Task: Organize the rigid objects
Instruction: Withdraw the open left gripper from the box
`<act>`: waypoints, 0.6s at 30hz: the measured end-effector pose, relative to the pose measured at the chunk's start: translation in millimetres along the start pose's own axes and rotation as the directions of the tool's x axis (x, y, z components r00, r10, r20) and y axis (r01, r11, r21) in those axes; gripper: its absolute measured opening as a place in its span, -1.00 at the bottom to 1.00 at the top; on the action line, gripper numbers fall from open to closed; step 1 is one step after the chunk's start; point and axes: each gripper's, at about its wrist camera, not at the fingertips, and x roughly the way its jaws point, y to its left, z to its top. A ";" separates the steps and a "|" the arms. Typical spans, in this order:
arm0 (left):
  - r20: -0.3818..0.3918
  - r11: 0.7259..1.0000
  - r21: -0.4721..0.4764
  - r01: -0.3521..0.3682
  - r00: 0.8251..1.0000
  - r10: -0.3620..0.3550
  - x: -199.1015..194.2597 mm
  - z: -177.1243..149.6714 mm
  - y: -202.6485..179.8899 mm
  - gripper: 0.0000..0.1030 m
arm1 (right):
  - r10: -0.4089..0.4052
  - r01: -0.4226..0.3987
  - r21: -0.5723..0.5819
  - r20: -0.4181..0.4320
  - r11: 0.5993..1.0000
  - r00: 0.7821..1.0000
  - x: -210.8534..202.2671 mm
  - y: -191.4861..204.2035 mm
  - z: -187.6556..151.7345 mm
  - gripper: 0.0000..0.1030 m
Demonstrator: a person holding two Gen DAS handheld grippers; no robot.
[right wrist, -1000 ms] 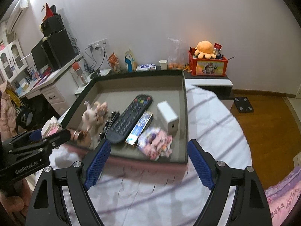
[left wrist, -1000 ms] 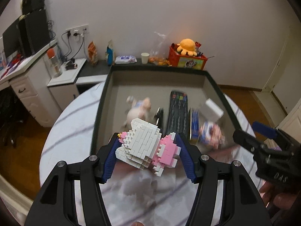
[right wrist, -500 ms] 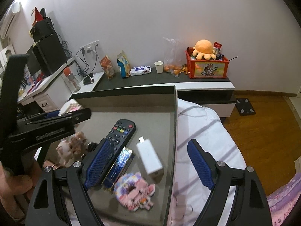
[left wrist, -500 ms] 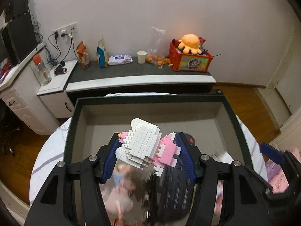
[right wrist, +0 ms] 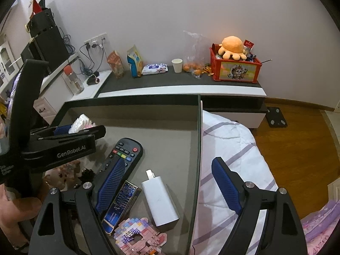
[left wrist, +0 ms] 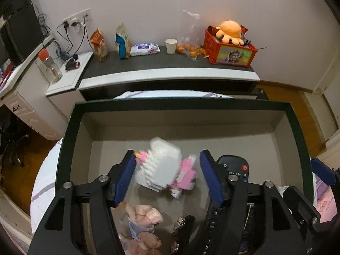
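A white and pink brick figure, motion-blurred, sits low over the floor of the dark-rimmed tray. My left gripper straddles it with its jaws opening, and the blue pads stand clear of its sides. The right wrist view shows the same figure just behind the left gripper. My right gripper is open and holds nothing, its fingers either side of the tray's right wall. In the tray lie a black remote, a white power bank, a blue and gold box and a pink pixel-brick figure.
A pink doll and a small black item lie under the left gripper. The tray rests on a striped white cover. Behind it stands a low cabinet with a red crate, a paper cup and snack bags.
The left gripper moved forward and down over the tray, its jaws widened and the brick figure came loose from the pads. The right gripper moved forward along the tray's right wall.
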 end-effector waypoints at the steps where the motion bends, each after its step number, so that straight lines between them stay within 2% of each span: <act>1: -0.003 1.000 0.003 0.000 1.000 0.000 -0.2 0.0 -0.3 0.68 | -0.001 0.001 0.000 -0.002 1.000 1.000 1.3 0.9 1.3 0.65; 2: 0.000 1.000 0.003 0.002 1.000 -0.002 -0.8 0.0 0.3 0.88 | -0.001 0.001 0.000 -0.006 1.000 1.000 3.0 0.3 2.2 0.65; 5: 0.021 1.000 -0.005 0.010 1.000 -0.010 -8.4 -0.2 1.6 0.97 | -0.005 0.005 0.000 -0.006 1.000 1.000 1.9 1.4 1.7 0.65; 9: 0.039 0.999 -0.026 0.043 0.998 -0.042 -24.9 -2.9 5.5 0.99 | -0.011 0.011 0.001 0.005 1.000 1.000 -7.2 4.8 0.5 0.65; 13: 0.108 0.997 -0.038 0.068 0.992 -0.064 -61.8 -12.9 11.7 0.99 | -0.023 0.023 0.003 0.032 1.000 0.999 -28.2 9.7 -4.0 0.65; 18: 0.201 0.994 -0.060 0.093 0.976 -0.080 -117.3 -42.1 27.7 0.99 | -0.022 0.022 -0.002 0.070 1.000 0.997 -63.6 21.5 -16.5 0.65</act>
